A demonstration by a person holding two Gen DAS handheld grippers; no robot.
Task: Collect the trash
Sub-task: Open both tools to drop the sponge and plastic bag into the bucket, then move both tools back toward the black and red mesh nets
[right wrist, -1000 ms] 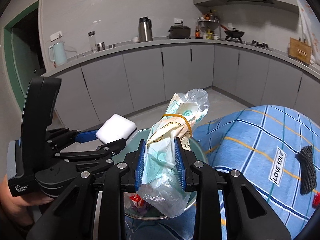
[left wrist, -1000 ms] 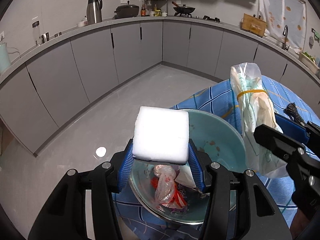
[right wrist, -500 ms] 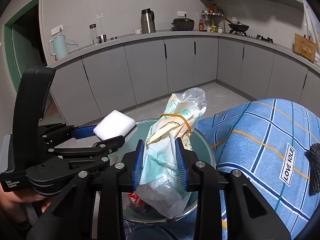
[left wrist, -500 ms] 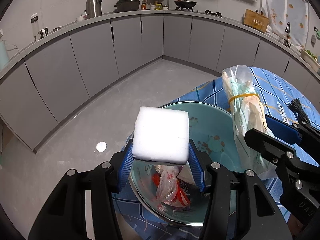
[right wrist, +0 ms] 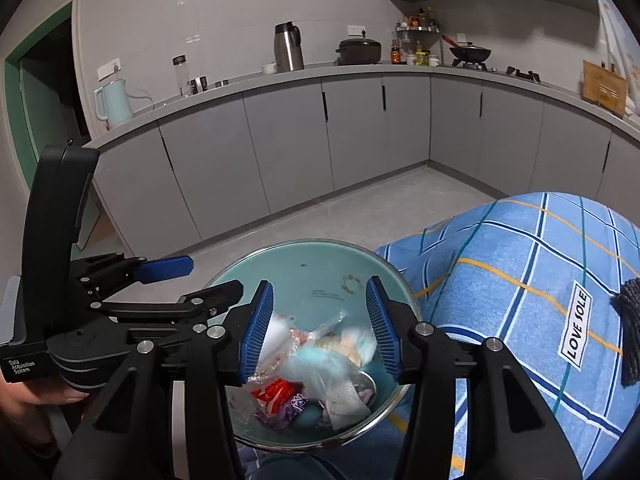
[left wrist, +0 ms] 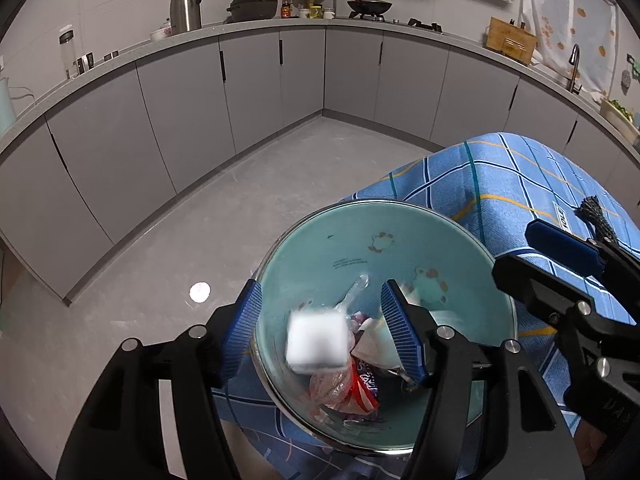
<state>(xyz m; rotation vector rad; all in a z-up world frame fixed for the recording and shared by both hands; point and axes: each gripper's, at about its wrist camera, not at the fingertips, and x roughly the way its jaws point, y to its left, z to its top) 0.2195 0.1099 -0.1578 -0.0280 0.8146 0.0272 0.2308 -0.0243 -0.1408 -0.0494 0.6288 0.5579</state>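
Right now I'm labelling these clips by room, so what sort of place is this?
A home kitchen, most likely: grey cabinets run under a long counter, a wok sits on the stove, and a pale kettle stands near the doorway.

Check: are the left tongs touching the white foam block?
Apart. The left wrist view shows the white foam block blurred between the open left tongs, with gaps on both sides.

2 wrist fisheyes looking steeply down, close above the bowl point(left wrist: 400, 236), shared with kitchen cabinets point(right wrist: 360, 136) behind
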